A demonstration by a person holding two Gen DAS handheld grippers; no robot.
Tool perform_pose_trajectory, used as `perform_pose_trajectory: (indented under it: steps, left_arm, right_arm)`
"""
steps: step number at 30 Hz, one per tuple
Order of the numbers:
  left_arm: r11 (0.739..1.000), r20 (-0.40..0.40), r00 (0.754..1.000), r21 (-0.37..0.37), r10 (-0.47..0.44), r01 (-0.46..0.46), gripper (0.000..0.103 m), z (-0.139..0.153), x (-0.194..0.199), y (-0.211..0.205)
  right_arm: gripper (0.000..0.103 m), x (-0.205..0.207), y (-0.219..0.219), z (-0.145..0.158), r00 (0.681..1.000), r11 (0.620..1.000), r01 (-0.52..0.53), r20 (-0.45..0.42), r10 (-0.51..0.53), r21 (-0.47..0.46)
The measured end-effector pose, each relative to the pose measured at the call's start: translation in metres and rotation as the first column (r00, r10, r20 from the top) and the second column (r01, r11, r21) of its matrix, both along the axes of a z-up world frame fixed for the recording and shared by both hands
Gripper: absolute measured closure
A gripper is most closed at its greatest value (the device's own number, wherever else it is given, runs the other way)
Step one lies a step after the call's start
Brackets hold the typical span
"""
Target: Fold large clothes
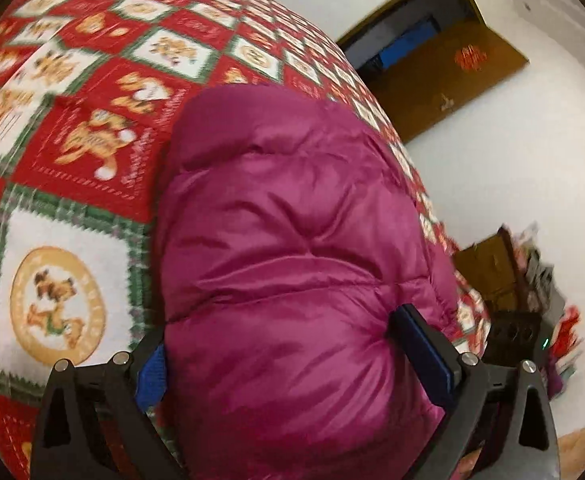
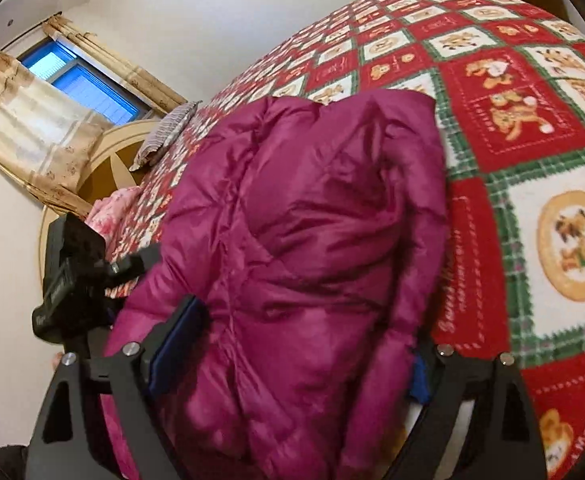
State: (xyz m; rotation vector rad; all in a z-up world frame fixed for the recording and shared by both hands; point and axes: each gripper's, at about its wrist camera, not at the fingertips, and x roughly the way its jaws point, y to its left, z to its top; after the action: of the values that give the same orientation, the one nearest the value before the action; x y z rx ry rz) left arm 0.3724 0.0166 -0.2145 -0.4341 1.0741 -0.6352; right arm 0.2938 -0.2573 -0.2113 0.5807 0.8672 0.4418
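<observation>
Left wrist view: a magenta puffer jacket [image 1: 292, 240] fills the lower centre, lying on a bed's red, white and green Christmas blanket [image 1: 72, 168]. The left gripper [image 1: 284, 360] straddles the jacket's near end, its spread fingers pressed into the padding, grasping it; its left finger is mostly hidden behind the fabric. A brown door [image 1: 444, 76] sits upper right, with blurred clutter at the right edge. Right wrist view: the jacket [image 2: 312, 240] bulges between the right gripper's [image 2: 296, 356] widely parted fingers, which look released, not squeezing. Only here appear a curtained window [image 2: 84, 84] upper left, a pillow [image 2: 164, 136], and the other gripper's body [image 2: 72, 276] at left.
</observation>
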Motion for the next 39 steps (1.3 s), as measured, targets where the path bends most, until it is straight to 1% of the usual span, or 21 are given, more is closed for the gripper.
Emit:
perform_pose_trajectory:
  steps: [2, 4, 6, 9, 10, 12, 14, 16, 19, 20, 21, 24, 25, 26, 27, 29, 31, 32, 36, 38, 39]
  left_arm:
    - [1.0, 0.008, 1.0, 0.017, -0.01, 0.01, 0.004, 0.001, 0.001, -0.001]
    - [0.999, 0.026, 0.999, 0.034, -0.022, 0.021, 0.009, 0.003, 0.001, 0.001]
    - [0.998, 0.051, 0.998, 0.05, -0.037, 0.034, 0.024, 0.005, -0.003, 0.004]
    - [0.996, 0.08, 0.995, 0.073, -0.058, 0.052, 0.033, 0.01, -0.01, 0.008]
    - [0.995, 0.088, 0.994, 0.079, -0.063, 0.056, 0.034, 0.012, -0.012, 0.012]
    - [0.995, 0.094, 0.994, 0.083, -0.063, 0.055, 0.035, 0.017, -0.017, 0.02]
    - [0.995, 0.082, 0.995, 0.075, -0.064, 0.058, 0.035, 0.016, -0.02, 0.029]
    - [0.994, 0.081, 0.994, 0.088, -0.076, 0.068, 0.034, 0.012, -0.024, 0.034]
    - [0.993, 0.093, 0.994, 0.102, -0.062, 0.052, 0.026, 0.006, -0.03, 0.037]
    - [0.993, 0.081, 0.995, 0.109, -0.055, 0.046, 0.02, 0.003, -0.029, 0.035]
    - [0.992, 0.068, 0.996, 0.113, -0.058, 0.05, 0.016, 0.0, -0.029, 0.032]
    - [0.987, 0.093, 0.994, 0.154, -0.058, 0.043, 0.015, 0.001, -0.032, 0.026]
    - [0.985, 0.105, 0.993, 0.166, -0.061, 0.043, 0.018, 0.003, -0.035, 0.025]
    - [0.983, 0.121, 0.991, 0.178, -0.062, 0.04, 0.023, 0.006, -0.038, 0.024]
    - [0.983, 0.13, 0.99, 0.178, -0.06, 0.037, 0.029, 0.008, -0.039, 0.025]
    - [0.989, 0.142, 0.989, 0.148, -0.048, 0.026, 0.036, 0.014, -0.045, 0.028]
    - [0.994, 0.147, 0.988, 0.105, -0.043, 0.027, 0.041, 0.021, -0.049, 0.03]
    - [0.996, 0.151, 0.988, 0.086, -0.041, 0.029, 0.043, 0.025, -0.051, 0.031]
    - [0.999, 0.171, 0.984, 0.025, -0.041, 0.038, 0.043, 0.044, -0.048, 0.019]
    - [0.998, 0.18, 0.982, 0.021, -0.059, 0.056, 0.043, 0.054, -0.049, 0.007]
    - [0.997, 0.195, 0.978, 0.036, -0.072, 0.066, 0.043, 0.059, -0.05, -0.004]
  right_arm:
    - [0.013, 0.002, 0.008, 0.001, 1.0, 1.0, -0.018, -0.005, 0.017, -0.012]
    - [0.029, 0.002, 0.015, 0.003, 0.999, 0.999, -0.048, -0.012, 0.048, -0.015]
    - [0.039, -0.001, 0.019, 0.002, 0.998, 0.999, -0.052, -0.018, 0.052, 0.0]
    - [0.048, -0.013, 0.024, 0.001, 0.999, 0.999, -0.044, -0.027, 0.044, -0.003]
    - [0.052, -0.017, 0.027, 0.002, 0.998, 0.999, -0.05, -0.029, 0.05, -0.007]
    - [0.055, -0.023, 0.033, 0.004, 0.997, 0.998, -0.066, -0.027, 0.066, -0.011]
    - [0.056, -0.033, 0.037, 0.005, 0.996, 0.997, -0.08, -0.028, 0.08, 0.006]
    - [0.056, -0.039, 0.038, 0.001, 0.996, 0.997, -0.077, -0.035, 0.078, 0.029]
    - [0.056, -0.042, 0.038, -0.004, 0.998, 0.998, -0.05, -0.04, 0.052, 0.031]
    - [0.056, -0.042, 0.038, -0.004, 0.998, 0.999, -0.038, -0.039, 0.04, 0.031]
    - [0.055, -0.042, 0.037, -0.005, 0.999, 0.999, -0.03, -0.042, 0.031, 0.033]
    - [0.056, -0.044, 0.029, -0.009, 0.999, 0.999, -0.003, -0.054, 0.005, 0.047]
    - [0.059, -0.046, 0.029, -0.007, 0.999, 0.999, 0.008, -0.052, -0.006, 0.036]
    - [0.061, -0.049, 0.027, -0.005, 0.999, 1.0, 0.011, -0.042, -0.011, 0.011]
    - [0.064, -0.052, 0.03, 0.001, 1.0, 0.999, 0.011, -0.021, -0.012, -0.036]
    - [0.066, -0.057, 0.036, 0.015, 1.0, 0.993, 0.013, 0.024, -0.01, -0.12]
    - [0.069, -0.062, 0.035, 0.029, 0.998, 0.986, 0.025, 0.065, -0.014, -0.162]
    - [0.07, -0.064, 0.033, 0.035, 0.996, 0.984, 0.033, 0.085, -0.018, -0.174]
    - [0.071, -0.074, 0.014, 0.055, 0.988, 0.979, 0.067, 0.147, -0.039, -0.19]
    - [0.071, -0.078, 0.002, 0.06, 0.985, 0.979, 0.088, 0.16, -0.058, -0.186]
    - [0.071, -0.081, -0.006, 0.06, 0.984, 0.977, 0.1, 0.165, -0.069, -0.188]
